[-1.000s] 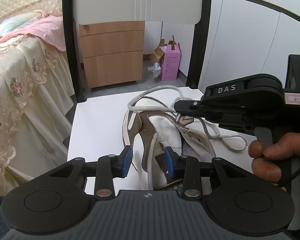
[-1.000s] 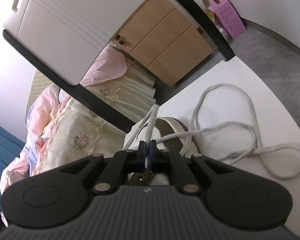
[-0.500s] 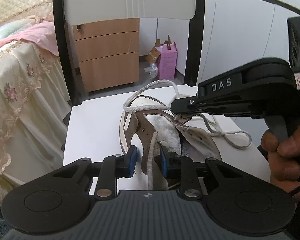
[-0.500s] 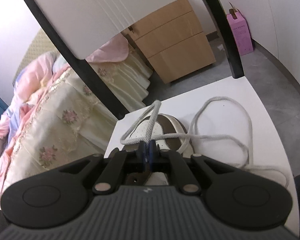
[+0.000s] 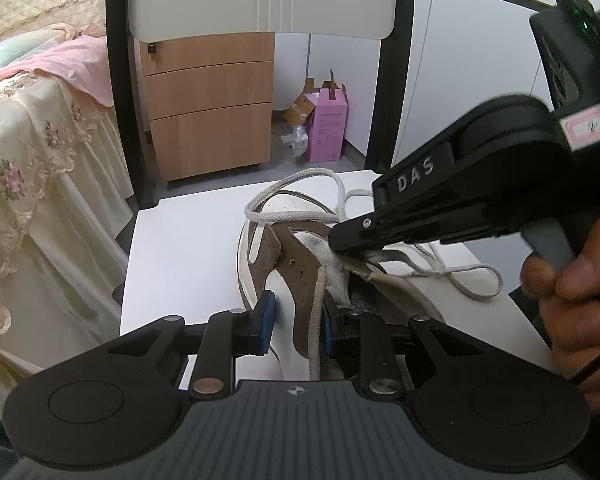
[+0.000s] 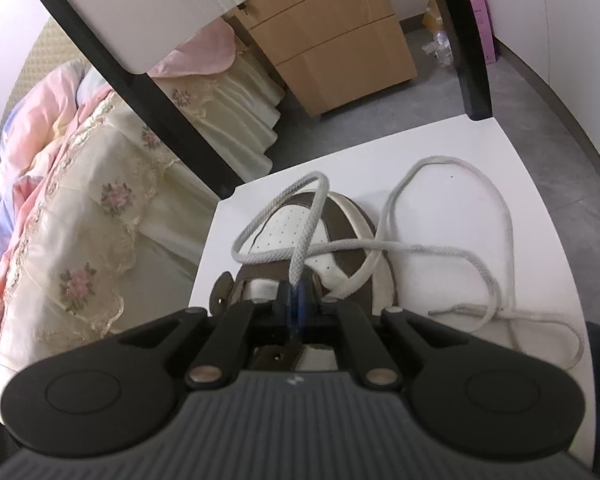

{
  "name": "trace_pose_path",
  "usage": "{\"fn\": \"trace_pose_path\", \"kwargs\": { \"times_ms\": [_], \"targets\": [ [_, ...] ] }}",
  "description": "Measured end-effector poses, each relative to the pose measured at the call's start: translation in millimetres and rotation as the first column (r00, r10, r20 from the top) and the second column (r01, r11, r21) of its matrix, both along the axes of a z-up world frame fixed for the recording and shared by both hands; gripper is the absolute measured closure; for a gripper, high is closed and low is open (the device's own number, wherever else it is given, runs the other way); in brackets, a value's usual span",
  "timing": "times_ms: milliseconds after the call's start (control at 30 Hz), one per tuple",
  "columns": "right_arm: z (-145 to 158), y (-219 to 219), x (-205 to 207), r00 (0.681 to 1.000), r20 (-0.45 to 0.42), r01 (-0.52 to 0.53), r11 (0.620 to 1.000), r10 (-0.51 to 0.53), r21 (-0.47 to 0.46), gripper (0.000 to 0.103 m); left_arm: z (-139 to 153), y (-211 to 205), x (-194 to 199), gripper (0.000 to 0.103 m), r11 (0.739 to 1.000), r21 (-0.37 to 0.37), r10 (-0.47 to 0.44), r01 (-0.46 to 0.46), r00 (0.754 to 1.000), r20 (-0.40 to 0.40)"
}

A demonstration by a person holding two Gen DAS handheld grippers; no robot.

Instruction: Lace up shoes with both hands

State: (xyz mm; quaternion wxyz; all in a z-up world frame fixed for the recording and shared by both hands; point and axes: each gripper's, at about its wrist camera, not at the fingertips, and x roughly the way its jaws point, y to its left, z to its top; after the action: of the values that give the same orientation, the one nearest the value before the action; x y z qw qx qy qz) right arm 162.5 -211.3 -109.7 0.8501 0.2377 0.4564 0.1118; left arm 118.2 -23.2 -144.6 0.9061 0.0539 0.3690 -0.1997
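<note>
A white and brown shoe [image 5: 256, 256] [image 6: 284, 228] lies on a white chair seat [image 5: 180, 260], toe pointing away. My left gripper [image 5: 296, 322] is shut on its brown eyelet flap [image 5: 296, 264], with one strand of lace beside the right pad. My right gripper [image 6: 296, 300] [image 5: 340, 240] hangs over the tongue, its pads pinched on the grey-white shoelace [image 6: 316, 200]; its jaws are easing open slightly. The rest of the lace [image 5: 480, 268] loops loosely over the toe and across the seat to the right.
The chair's white backrest [image 5: 260, 0] and black uprights rise behind the seat. A person's hand [image 5: 572, 292] holds the right gripper's handle. A wooden drawer cabinet [image 5: 208, 108] and a pink box [image 5: 328, 124] stand on the floor beyond. A bed with floral covers [image 5: 28, 140] is at the left.
My left gripper's jaws have closed in onto the eyelet flap. My right gripper has risen a little and rolled, still holding the lace, so the seat sits more level in its view.
</note>
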Motion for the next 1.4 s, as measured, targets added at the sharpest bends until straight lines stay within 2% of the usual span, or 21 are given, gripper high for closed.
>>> {"fn": "trace_pose_path", "kwargs": {
  "times_ms": [100, 200, 267, 300, 367, 400, 467, 533, 600, 667, 700, 733, 900, 967, 1033, 1133, 1233, 1267, 1400],
  "targets": [
    [12, -5, 9, 0.997, -0.046, -0.059, 0.998, 0.059, -0.009, 0.092, 0, 0, 0, 0.077, 1.000, 0.000, 0.003, -0.003, 1.000, 0.000],
    [32, -4, 16, 0.981, -0.084, -0.183, 0.981, 0.177, -0.061, 0.072, 0, 0, -1, 0.077, 1.000, -0.001, 0.011, -0.011, 1.000, 0.001],
    [49, 6, 20, 0.954, -0.096, -0.295, 0.942, 0.283, -0.158, 0.070, 1, 1, -1, 0.076, 1.000, -0.004, 0.018, -0.018, 1.000, -0.002],
    [58, 14, 22, 0.933, -0.103, -0.360, 0.904, 0.346, -0.228, 0.070, 1, 2, -1, 0.076, 1.000, -0.007, 0.022, -0.022, 1.000, -0.004],
    [71, 34, 26, 0.866, -0.121, -0.492, 0.781, 0.485, -0.385, 0.070, 1, 3, -1, 0.076, 1.000, -0.010, 0.028, -0.028, 1.000, -0.007],
    [76, 47, 28, 0.815, -0.143, -0.557, 0.693, 0.561, -0.457, 0.070, 1, 3, -1, 0.076, 0.999, -0.011, 0.030, -0.030, 1.000, -0.008],
    [81, 73, 30, 0.689, -0.209, -0.666, 0.491, 0.694, -0.562, 0.071, 1, 3, -2, 0.076, 1.000, -0.007, 0.031, -0.031, 1.000, -0.006],
    [78, 92, 31, 0.566, -0.285, -0.735, 0.317, 0.774, -0.599, 0.072, 1, 3, -2, 0.076, 1.000, -0.004, 0.028, -0.029, 1.000, -0.005],
    [70, 110, 30, 0.428, -0.380, -0.780, 0.122, 0.820, -0.614, 0.073, 1, 3, -2, 0.076, 1.000, 0.001, 0.026, -0.026, 1.000, -0.002],
    [62, 121, 35, 0.332, -0.457, -0.805, -0.004, 0.825, -0.593, 0.073, 1, 2, -3, 0.076, 1.000, 0.003, 0.023, -0.023, 1.000, -0.001],
    [57, 125, 37, 0.293, -0.489, -0.815, -0.053, 0.822, -0.577, 0.073, 1, 2, -3, 0.076, 1.000, 0.002, 0.022, -0.022, 1.000, -0.002],
    [55, 129, 40, 0.265, -0.512, -0.821, -0.087, 0.817, -0.564, 0.075, 1, 2, -3, 0.076, 1.000, 0.002, 0.022, -0.022, 1.000, -0.003],
    [41, 139, 52, 0.152, -0.616, -0.860, -0.204, 0.773, -0.468, 0.081, 2, 3, -2, 0.076, 1.000, -0.003, 0.019, -0.019, 1.000, -0.009],
    [36, 142, 52, 0.122, -0.647, -0.859, -0.247, 0.752, -0.449, 0.083, 2, 2, -2, 0.076, 1.000, 0.015, 0.013, -0.013, 1.000, 0.002],
    [30, 144, 54, 0.095, -0.675, -0.863, -0.277, 0.732, -0.422, 0.091, 1, -2, -5, 0.076, 0.999, 0.052, 0.004, -0.005, 1.000, 0.021],
    [22, 148, 53, 0.041, -0.700, -0.859, -0.333, 0.713, -0.390, 0.099, -1, -4, -4, 0.076, 0.998, 0.064, 0.002, -0.003, 1.000, 0.018],
    [16, 155, 50, 0.020, -0.711, -0.853, -0.359, 0.703, -0.379, 0.101, -2, -4, -3, 0.076, 0.998, 0.062, 0.005, -0.005, 1.000, 0.009],
    [17, 158, 50, 0.019, -0.706, -0.853, -0.357, 0.708, -0.381, 0.101, -2, -4, -3, 0.076, 0.998, 0.062, 0.005, -0.006, 1.000, 0.008],
    [16, 163, 57, 0.054, -0.698, -0.879, -0.298, 0.714, -0.373, 0.101, -2, -2, -2, 0.076, 0.999, 0.050, 0.011, -0.010, 1.000, -0.004]
  ]
}}
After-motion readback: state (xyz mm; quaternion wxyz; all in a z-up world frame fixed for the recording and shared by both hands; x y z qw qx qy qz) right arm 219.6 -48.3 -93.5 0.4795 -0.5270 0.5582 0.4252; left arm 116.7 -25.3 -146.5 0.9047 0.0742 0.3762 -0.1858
